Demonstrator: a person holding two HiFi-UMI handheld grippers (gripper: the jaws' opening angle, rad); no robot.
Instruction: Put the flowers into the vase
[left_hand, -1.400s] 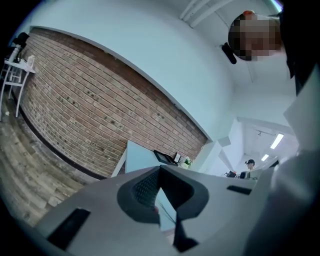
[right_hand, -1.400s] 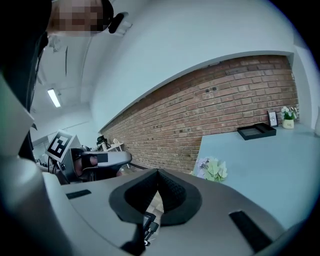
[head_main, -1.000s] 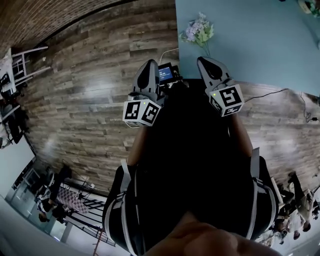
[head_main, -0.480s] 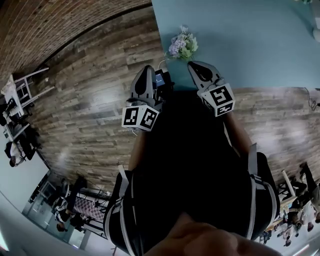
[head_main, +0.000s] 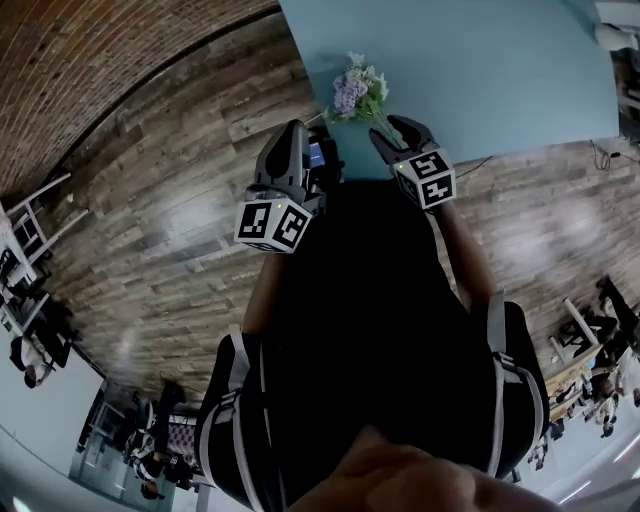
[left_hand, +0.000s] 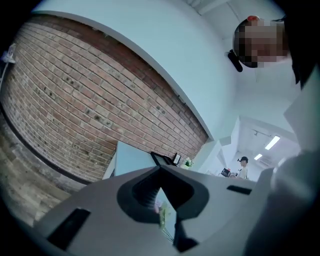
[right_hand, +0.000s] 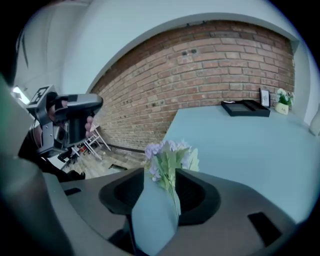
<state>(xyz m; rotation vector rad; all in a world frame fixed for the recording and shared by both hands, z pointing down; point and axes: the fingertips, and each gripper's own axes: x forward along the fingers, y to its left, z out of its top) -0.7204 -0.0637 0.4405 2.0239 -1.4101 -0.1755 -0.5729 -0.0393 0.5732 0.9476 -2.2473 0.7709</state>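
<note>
Nothing is placed yet: the flowers (head_main: 358, 90) lie ungrasped at the edge of the table (head_main: 480, 70), stems facing the right gripper (head_main: 386, 130), whose jaws have just been opening, while the left gripper (head_main: 293, 135) has its jaws seemingly together and empty.

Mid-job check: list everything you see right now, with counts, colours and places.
flowers: one bunch, lilac and green, lying at the table's near corner
table: one, light blue, ahead of both grippers
tray: one, black, at the table's far end
frame: one, dark, right of the tray
potted plant: one, small, green, beside the frame
brick wall: one, red-brown, behind the table
floor: brown planks, around the table
left gripper: one, grey, jaws together, empty
right gripper: one, grey, jaws have just been opening, flower stems in line with the gap, not gripped
</note>
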